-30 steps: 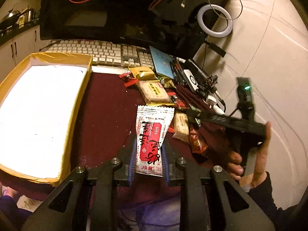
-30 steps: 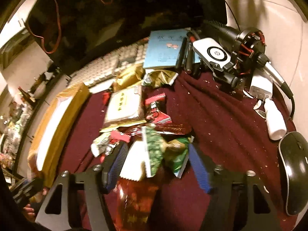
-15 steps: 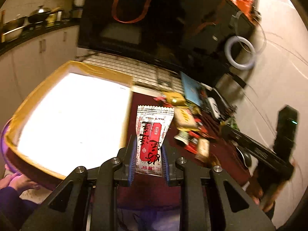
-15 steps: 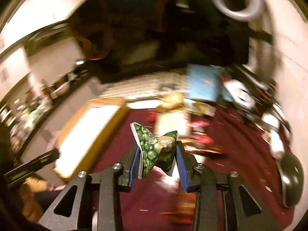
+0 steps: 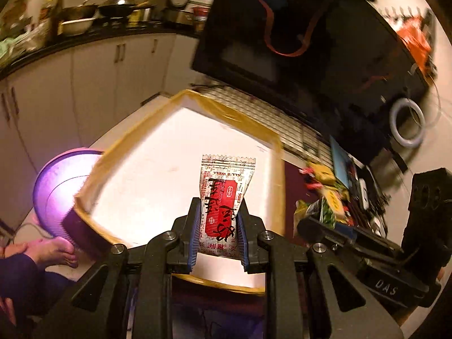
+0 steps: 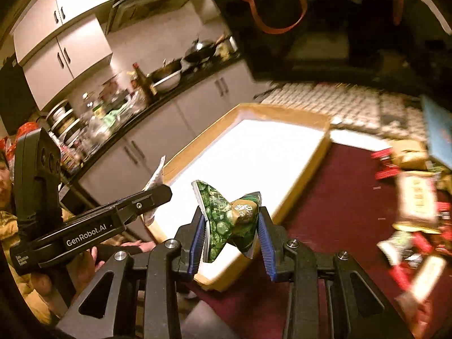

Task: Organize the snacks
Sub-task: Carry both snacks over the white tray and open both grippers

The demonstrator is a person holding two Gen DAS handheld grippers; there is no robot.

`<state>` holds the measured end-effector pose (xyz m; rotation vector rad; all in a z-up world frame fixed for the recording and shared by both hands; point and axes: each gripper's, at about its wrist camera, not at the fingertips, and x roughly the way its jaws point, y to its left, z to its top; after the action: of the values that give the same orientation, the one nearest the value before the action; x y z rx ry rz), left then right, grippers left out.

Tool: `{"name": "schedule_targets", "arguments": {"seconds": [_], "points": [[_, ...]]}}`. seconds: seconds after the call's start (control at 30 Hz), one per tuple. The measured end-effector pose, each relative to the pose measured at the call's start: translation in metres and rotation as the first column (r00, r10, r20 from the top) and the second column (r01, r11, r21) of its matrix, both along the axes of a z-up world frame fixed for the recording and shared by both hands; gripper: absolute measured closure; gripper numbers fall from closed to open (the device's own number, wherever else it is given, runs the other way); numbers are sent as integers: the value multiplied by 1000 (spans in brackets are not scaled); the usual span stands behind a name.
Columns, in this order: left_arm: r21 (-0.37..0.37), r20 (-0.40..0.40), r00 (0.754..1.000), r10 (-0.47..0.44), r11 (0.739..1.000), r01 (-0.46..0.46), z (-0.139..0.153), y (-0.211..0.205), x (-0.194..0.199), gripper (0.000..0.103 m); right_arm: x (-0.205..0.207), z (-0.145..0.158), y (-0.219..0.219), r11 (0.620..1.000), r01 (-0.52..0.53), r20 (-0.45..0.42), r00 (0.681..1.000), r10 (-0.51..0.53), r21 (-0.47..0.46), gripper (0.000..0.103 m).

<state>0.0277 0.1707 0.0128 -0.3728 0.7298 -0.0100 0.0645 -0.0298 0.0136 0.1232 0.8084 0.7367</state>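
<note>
**Two packets in the air, tray not yet filled**

Kitchen cupboards and a cluttered counter with pans run along the back, and in front of them a dark red worktop [image 6: 333,212] carries the job: a shallow tray [image 5: 240,118] with a yellow-brown rim and a white floor at one end, a loose pile of snacks [image 6: 415,203] at the other, with a keyboard [image 6: 339,99] and a dark screen behind.

Both tongs are loaded. The left tongs [image 5: 219,234] are clamped on a long white-and-red packet [image 5: 226,186], which stands up between the blue pads and, in the left wrist view, hangs over the white floor of the tray. The right tongs [image 6: 233,240] have just been closing and now pinch a crumpled green packet [image 6: 228,220], its pads pressed into both sides; in the right wrist view it sits over the tray's near corner, by the rim.

As far as the frames show, the tray floor is bare: no packet lies in it. So, by my reading, the sorting is at an early stage, with the first two pick-ups made and neither placement finished. Left to do: lower and release these two, then go back for the rest of the pile, where a pale flat packet, red wrappers and a gold one still lie mixed together on the red worktop, well apart from the tray. How many remain is hard to count through the blur.
</note>
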Motion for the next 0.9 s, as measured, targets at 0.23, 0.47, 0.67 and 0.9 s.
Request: {"name": "schedule_targets", "arguments": {"seconds": [0.23,0.47,0.67,0.9], "points": [[-9,-76,996,38,999,-39,-20,25,18,83,7,-15,50,994,-34,35,999,38,-106,67],[52,-156,986,59,997,-51,-46,23,34,83,12,-37,75,969,-31,76,996,51,-245,67],[74,-184,980,77,995,-64,-54,26,36,81,11,-53,85,943,-3,90,995,35,-332,61],[52,-146,985,91,995,-85,-48,28,32,51,5,-42,65,977,-6,72,997,22,-215,39]]}}
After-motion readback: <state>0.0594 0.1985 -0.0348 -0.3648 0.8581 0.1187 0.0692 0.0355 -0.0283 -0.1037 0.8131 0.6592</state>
